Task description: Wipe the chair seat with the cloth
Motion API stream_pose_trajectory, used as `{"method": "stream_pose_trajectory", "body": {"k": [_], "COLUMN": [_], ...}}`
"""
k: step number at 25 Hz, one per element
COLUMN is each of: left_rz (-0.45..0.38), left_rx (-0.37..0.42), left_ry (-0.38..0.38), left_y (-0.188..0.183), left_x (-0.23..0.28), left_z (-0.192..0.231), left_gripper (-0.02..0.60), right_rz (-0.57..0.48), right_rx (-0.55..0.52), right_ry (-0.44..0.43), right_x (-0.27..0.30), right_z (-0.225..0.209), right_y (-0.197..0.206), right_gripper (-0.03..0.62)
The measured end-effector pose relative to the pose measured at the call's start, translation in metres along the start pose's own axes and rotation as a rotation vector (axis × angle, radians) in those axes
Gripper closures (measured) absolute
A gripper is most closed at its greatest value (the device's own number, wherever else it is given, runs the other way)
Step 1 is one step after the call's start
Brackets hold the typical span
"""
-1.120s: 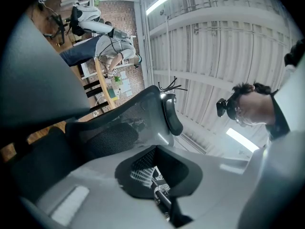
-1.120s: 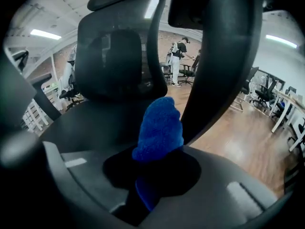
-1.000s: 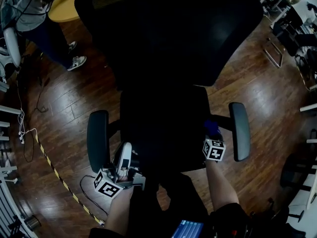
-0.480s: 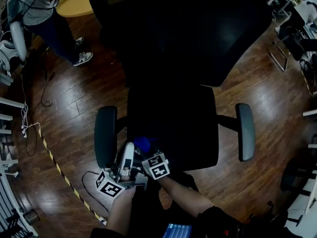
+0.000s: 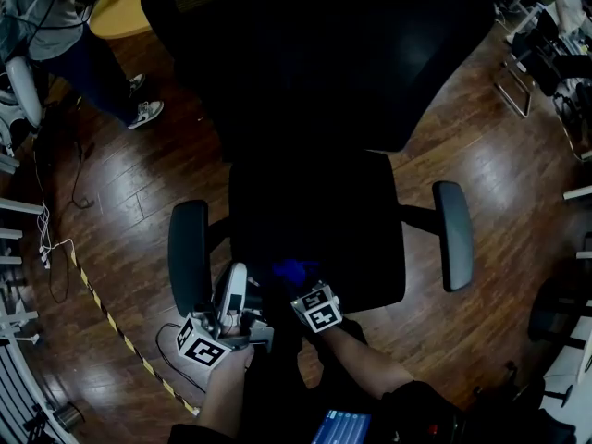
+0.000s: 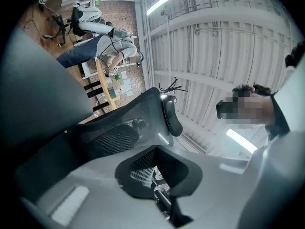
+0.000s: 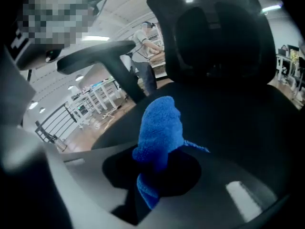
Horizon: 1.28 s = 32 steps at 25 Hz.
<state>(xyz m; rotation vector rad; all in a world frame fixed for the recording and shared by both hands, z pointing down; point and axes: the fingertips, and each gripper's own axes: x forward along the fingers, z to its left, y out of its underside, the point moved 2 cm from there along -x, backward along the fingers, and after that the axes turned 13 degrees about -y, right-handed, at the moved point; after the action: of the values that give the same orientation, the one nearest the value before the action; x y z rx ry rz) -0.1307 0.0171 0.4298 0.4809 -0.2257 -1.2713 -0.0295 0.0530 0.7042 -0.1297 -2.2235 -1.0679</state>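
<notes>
The right gripper has its jaws clamped on the blue cloth, which bunches out past them over the black seat. In the head view the cloth sits at the seat's front edge, left of the middle, just ahead of that gripper's marker cube. The left gripper is held off the seat's front left corner, just beside the left armrest. Its own view, tilted up toward the ceiling, shows its jaws brought together with nothing between them. The right armrest is well apart from both grippers. The backrest rises behind the seat. The chair stands on a dark wood floor, and a person stands by a yellow table at the far left
</notes>
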Motion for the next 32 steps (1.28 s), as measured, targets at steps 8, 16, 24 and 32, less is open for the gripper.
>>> {"method": "stream_pose_trajectory", "body": {"k": [8, 16, 24, 32], "left_rz": [0.026, 0.025, 0.006, -0.017], "left_rx": [-0.011, -0.01, -0.02, 0.012], "left_ry": [0.01, 0.013, 0.002, -0.008], "left_y": [0.005, 0.009, 0.006, 0.0], "left_x": [0.012, 0.013, 0.013, 0.015], "left_z": [-0.002, -0.003, 0.005, 0.003], "left_gripper": [0.589, 0.589, 0.589, 0.589], "right_rz": [-0.009, -0.047, -0.16, -0.147], "right_rx": [0.099, 0.145, 0.122, -0.103], "right_ry": [0.372, 0.497, 0.411, 0.079], "right_x": [-0.174, -0.223, -0.158, 0.043], "right_z": [-0.138, -0.167, -0.157, -0.115], "right_y": [0.055, 0.064, -0.024, -0.202], "right_gripper": [0.514, 0.514, 0.514, 0.514]}}
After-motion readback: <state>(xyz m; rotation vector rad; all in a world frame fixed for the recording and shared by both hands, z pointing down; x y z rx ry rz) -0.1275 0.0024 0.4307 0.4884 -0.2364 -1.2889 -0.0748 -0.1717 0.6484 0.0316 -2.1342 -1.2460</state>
